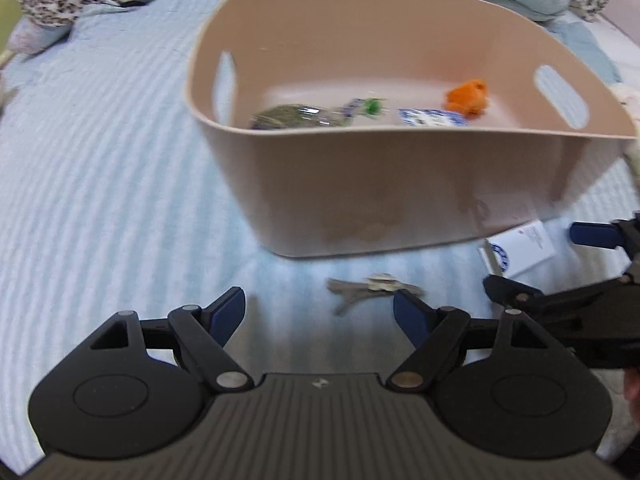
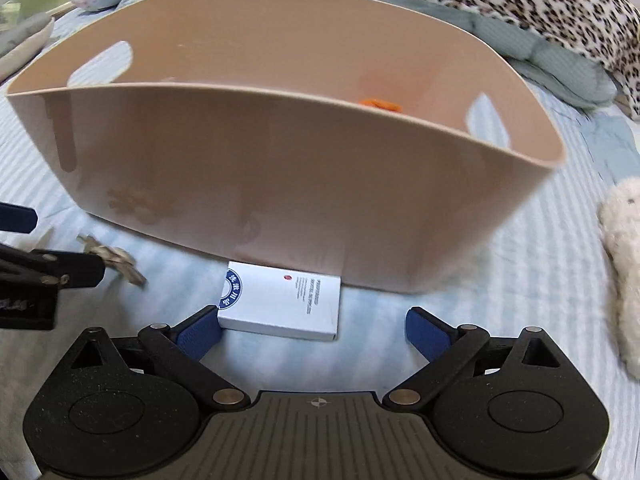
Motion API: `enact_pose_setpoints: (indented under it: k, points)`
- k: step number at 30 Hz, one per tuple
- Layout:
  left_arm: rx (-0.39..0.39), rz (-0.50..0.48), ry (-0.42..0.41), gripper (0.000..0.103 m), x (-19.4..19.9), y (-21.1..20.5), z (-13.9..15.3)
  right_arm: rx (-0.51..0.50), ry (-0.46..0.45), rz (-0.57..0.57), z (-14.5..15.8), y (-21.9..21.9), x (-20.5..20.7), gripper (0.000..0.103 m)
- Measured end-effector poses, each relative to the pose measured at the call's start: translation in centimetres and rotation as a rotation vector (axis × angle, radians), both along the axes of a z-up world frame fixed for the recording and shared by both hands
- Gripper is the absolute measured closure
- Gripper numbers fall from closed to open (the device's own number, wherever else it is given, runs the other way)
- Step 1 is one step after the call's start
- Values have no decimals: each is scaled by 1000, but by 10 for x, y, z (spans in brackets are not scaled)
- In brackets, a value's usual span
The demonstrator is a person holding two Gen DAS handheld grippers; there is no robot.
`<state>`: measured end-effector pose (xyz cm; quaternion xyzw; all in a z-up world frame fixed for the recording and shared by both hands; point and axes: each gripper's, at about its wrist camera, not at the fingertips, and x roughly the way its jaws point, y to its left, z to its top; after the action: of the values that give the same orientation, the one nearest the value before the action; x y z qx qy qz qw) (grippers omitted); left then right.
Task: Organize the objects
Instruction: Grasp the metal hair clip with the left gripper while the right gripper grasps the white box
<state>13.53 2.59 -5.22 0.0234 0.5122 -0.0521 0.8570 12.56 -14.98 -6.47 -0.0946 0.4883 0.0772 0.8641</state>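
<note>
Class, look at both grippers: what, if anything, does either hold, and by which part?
Nothing is held. The left gripper is open near the keys; the right gripper is open around the white box, not clamping it.

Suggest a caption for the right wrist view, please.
Open right gripper poised over white box beside beige bin.

The small white cardboard box (image 2: pixel 280 303) lying on the bed against the beige tub carried a blue round emblem with white characters, a small red mark and lines of fine grey print; none legible. A blue-and-white packet (image 1: pixel 432 117) in the tub bore print, too blurred to read.
</note>
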Motion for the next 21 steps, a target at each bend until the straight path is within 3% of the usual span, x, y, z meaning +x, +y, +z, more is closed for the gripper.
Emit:
enact_pose_setpoints:
  k: [15, 17, 21]
  points:
    - [-36, 0, 11, 21, 23, -13, -26, -11, -22, 15, -16, -9, 5, 6]
    - [-31, 1, 11, 24, 22, -13, -26, 16, -16, 8, -15, -15, 8, 8]
    - [-20, -33, -12, 44, 20, -13, -24, 30, -22, 22, -14, -14, 7, 13]
